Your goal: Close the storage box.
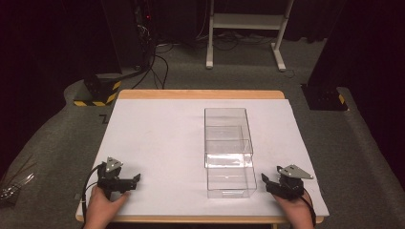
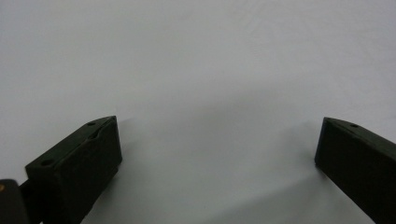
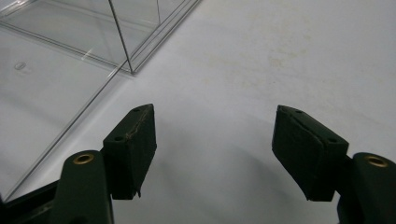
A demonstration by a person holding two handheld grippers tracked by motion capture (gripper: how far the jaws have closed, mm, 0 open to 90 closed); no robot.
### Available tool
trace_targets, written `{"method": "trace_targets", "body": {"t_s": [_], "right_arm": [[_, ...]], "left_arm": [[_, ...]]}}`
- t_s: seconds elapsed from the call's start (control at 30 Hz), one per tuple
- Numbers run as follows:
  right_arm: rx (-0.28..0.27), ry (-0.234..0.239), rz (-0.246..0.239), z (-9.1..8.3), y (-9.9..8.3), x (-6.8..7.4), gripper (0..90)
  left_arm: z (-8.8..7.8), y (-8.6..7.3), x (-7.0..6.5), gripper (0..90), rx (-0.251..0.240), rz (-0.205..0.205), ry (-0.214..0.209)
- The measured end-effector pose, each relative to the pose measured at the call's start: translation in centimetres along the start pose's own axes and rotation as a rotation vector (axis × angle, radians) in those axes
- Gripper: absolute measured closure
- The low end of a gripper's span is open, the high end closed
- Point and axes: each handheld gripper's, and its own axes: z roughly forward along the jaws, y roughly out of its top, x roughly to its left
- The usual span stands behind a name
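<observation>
We hold the left gripper (image 1: pixel 135 180) at lower left and the right gripper (image 1: pixel 265 180) at lower right, jaws apart and empty. The clear box (image 1: pixel 228 150) stands centre frame, its drawer pulled out toward our right gripper.

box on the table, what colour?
Clear box: colourless, see-through plastic. Best in the high view.

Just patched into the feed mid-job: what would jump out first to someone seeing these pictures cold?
First, the clear plastic box standing at mid-table on the white sheet, with its clear drawer pulled out toward the person. Next, the two black grippers resting at the near edge: the left gripper well off to the box's left, the right gripper just beside the drawer. Both have their jaws apart with nothing between them.
</observation>
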Motion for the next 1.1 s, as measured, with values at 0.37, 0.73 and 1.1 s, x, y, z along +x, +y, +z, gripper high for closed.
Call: {"method": "trace_targets", "body": {"t_s": [0.37, 0.73, 1.1], "right_arm": [[-0.036, 0.012, -0.018, -0.9, 0.1, 0.0, 31.0], [-0.072, 0.012, -0.018, -2.2, 0.7, 0.4, 31.2], [-0.098, 0.016, -0.032, -3.1, 1.1, 0.9, 31.1]], "left_arm": [[0.0, 0.0, 0.0, 0.6, 0.000, 0.000, 0.000], [0.0, 0.0, 0.0, 0.7, 0.001, 0.000, 0.000], [0.0, 0.0, 0.0, 0.7, 0.000, 0.000, 0.000]]}}
